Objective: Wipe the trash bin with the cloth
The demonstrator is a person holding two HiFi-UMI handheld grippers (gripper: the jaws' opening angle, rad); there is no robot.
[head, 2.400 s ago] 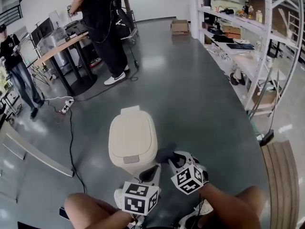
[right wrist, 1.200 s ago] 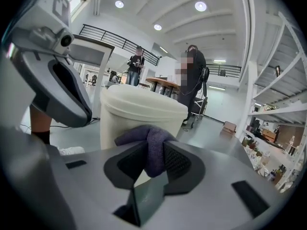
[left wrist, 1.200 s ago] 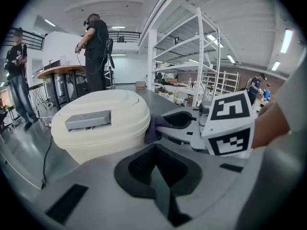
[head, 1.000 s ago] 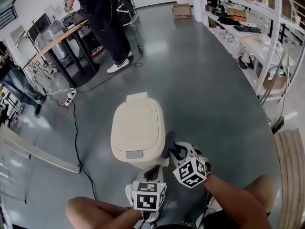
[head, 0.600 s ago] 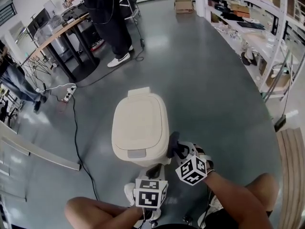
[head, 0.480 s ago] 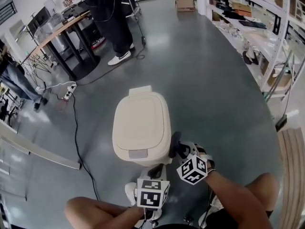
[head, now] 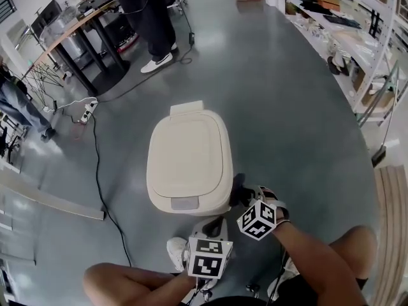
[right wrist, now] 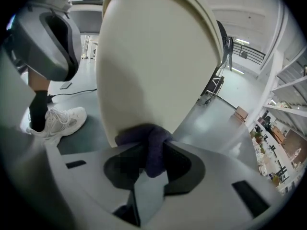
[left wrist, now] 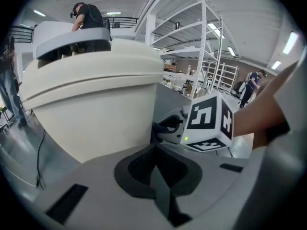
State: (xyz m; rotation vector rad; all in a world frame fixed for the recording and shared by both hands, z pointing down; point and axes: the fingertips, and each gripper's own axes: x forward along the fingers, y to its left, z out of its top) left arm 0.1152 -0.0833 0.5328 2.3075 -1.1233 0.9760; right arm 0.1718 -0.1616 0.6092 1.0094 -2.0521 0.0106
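Your right hand-held gripper (head: 242, 199) is pressed to the right side of the bin (head: 188, 158), its jaws clamped on the cloth (head: 237, 187), so there's no gap on that side. Your left hand-held gripper (head: 215, 223), jaws together, sits just in front of the bin's near wall. Your shoe (head: 173, 250) is just beside it and your legs (head: 127, 282) crowd the near side. To the right of the bin and beyond it, the floor (head: 287, 120) is open as far as the shelves (head: 357, 30). On the left a cable (head: 97, 177) runs along the floor near the bin, with a pale bar (head: 57, 203) lying further out. A desk (head: 67, 30) and a standing person (head: 150, 11) are well apart, at far left.
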